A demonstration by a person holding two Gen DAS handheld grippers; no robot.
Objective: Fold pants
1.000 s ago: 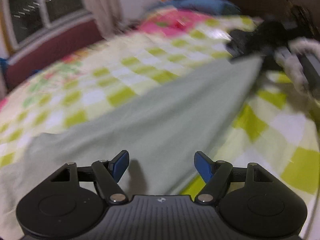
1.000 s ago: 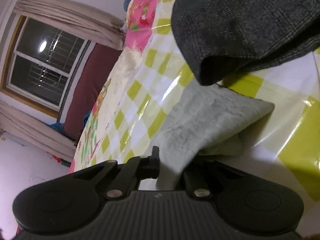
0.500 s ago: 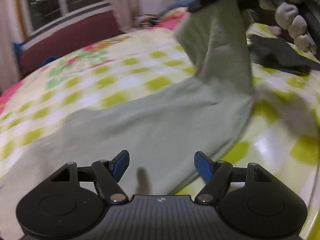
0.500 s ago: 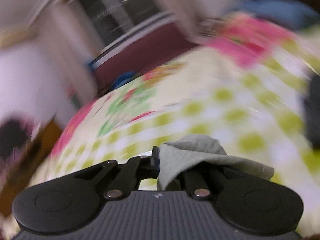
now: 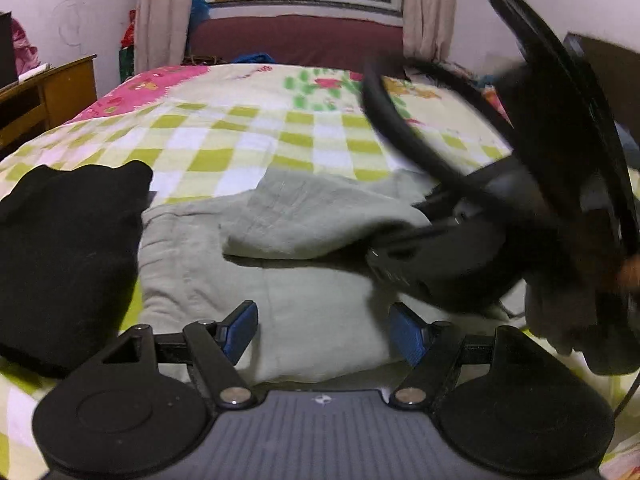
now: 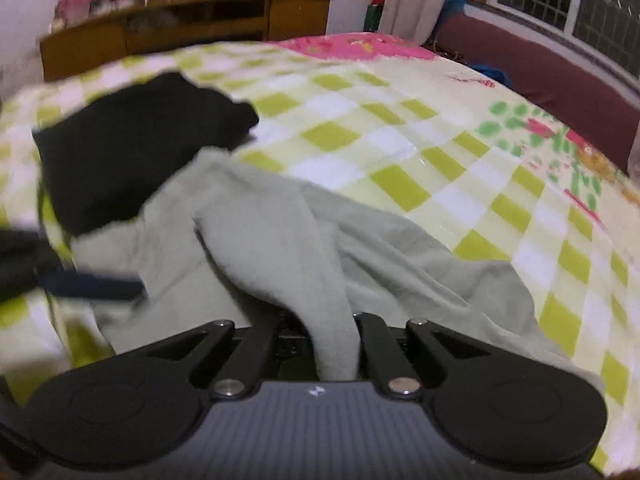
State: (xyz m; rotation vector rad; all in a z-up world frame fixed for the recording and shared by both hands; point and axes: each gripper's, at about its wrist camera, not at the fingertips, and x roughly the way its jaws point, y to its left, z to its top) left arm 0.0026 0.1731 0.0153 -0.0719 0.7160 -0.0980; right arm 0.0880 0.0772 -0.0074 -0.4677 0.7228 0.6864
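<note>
Pants (image 5: 280, 288) of pale green cloth are laid on the checked bed cover (image 5: 248, 140), just beside a black garment (image 5: 68, 256), which is taken here as the landmark. One end of the pants is seen doubled back over the rest, its free edge lying on the side away from the black garment; a first lengthwise fold is therefore judged to be largely made, though the upper layer is rumpled and not yet squared with the layer beneath. The right gripper (image 6: 334, 344) is clenched on a bunched strip of the pants (image 6: 280, 240), which is drawn up between its jaws, and in the left view it is blurred, on the far side of the pants from the black garment. The left gripper (image 5: 324, 334) is held released over the near edge of the pants, with nothing between its blue pads (image 5: 240, 330), and the black garment is close at its side. What is judged to be left: the held end to be set down and let go, the layers smoothed, and at least one further fold made. No container is visible in either view; a wooden desk (image 6: 192, 28) beyond the black garment bears only indistinct clutter.
</note>
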